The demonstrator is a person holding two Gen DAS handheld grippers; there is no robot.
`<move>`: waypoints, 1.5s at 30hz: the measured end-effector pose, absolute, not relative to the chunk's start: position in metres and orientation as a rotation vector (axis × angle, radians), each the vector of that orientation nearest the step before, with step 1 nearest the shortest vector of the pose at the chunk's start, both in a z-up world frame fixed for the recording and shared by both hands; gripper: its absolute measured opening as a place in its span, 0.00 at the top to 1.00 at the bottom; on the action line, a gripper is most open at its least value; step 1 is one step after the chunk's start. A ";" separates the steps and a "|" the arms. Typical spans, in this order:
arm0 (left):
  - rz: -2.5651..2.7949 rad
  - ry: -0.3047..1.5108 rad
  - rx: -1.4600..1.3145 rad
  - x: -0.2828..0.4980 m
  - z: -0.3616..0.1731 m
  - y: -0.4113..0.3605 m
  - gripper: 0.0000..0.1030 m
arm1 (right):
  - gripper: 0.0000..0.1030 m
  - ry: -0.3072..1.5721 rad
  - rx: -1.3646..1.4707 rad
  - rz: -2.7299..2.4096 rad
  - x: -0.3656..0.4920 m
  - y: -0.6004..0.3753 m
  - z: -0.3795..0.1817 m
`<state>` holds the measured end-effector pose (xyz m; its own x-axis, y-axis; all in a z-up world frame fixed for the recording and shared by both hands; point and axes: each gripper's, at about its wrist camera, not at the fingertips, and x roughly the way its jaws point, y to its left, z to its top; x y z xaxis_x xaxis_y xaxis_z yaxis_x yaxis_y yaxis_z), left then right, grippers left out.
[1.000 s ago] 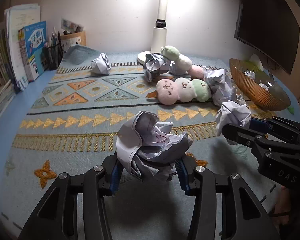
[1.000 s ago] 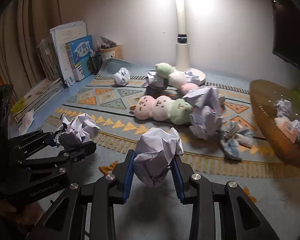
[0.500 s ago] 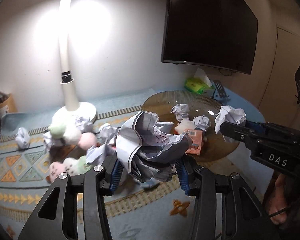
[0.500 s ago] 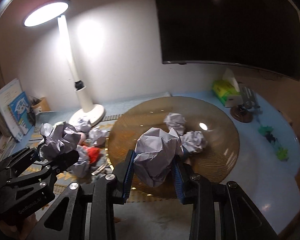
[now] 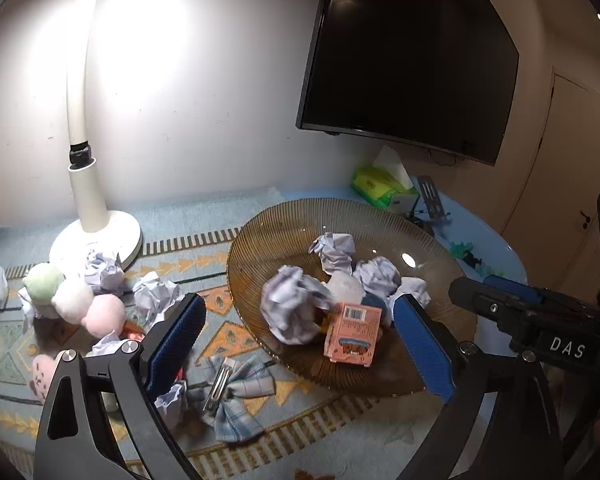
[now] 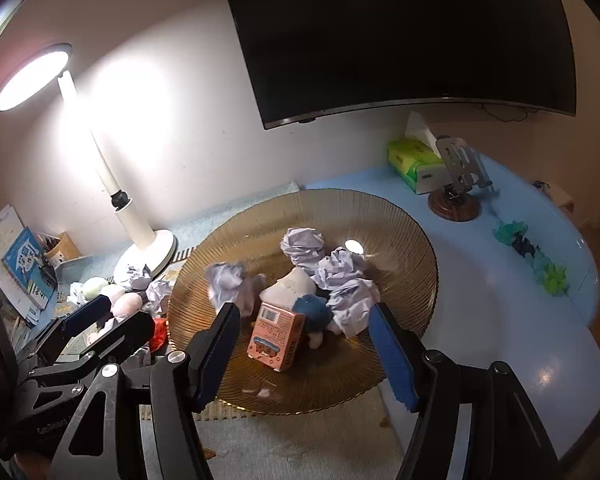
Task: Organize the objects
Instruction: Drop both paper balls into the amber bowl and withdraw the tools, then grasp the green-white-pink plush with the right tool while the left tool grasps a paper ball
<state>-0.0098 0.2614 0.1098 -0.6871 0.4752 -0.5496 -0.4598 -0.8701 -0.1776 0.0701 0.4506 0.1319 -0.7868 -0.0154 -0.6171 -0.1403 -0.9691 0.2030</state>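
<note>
Both grippers hang over the near rim of the bowl (image 6: pixel 400 240), a wide, shallow amber dish with fine ribs running out to its edge. The left gripper (image 5: pixel 300 340) has just been opening; its blue ribbed pads stand far apart with nothing between them, and a crumpled paper ball (image 5: pixel 294 308) lies blurred in the bowl just past them. The right gripper (image 6: pixel 304 332) has just been opening too, its pads apart and bare, with another ball (image 6: pixel 350 296) resting in the bowl ahead. More balls sit near the bowl's middle, crowded against a small pink carton (image 6: pixel 276 336) that stands upright with a barcode on top; its other print is too small to read. A blue fuzzy thing (image 6: pixel 312 310) and a white lump press against it.

The bowl's far half is bare, and so is the smooth blue tabletop (image 6: pixel 500 300) to its right. To the left the woven mat (image 5: pixel 220 304), patterned with orange triangles, is cluttered: loose paper balls, round plush dumplings (image 5: pixel 74 300), a checked cloth bow (image 5: pixel 236 396) with a metal clip, all close to the bowl's left edge. The white lamp (image 5: pixel 96 216) stands behind them.

The right gripper's side reads "DAS". A green tissue box (image 6: pixel 414 162) and a metal stand (image 6: pixel 458 176) sit at the far wall under a dark screen (image 6: pixel 400 32).
</note>
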 end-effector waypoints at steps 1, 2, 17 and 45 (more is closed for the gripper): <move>2.502 -0.041 -0.820 -0.005 0.111 0.257 0.08 | 0.37 0.368 -0.995 2.901 0.072 0.444 0.134; 2.514 -0.052 -0.811 0.000 0.113 0.250 0.08 | 0.37 0.366 -0.997 2.920 0.074 0.436 0.136; 2.860 -0.150 -0.819 0.056 0.117 0.093 0.08 | 0.37 0.104 -1.181 3.143 0.069 0.260 0.107; 2.901 -0.307 -1.106 0.040 0.026 -0.013 0.08 | 0.14 -0.027 -1.186 3.118 0.040 0.197 0.036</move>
<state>0.0401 -0.0129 0.0261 -0.7485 0.0900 -0.6570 0.0495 -0.9804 -0.1906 0.0397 0.1970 0.0363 -0.7309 -0.1752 -0.6596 0.1864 -0.9810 0.0540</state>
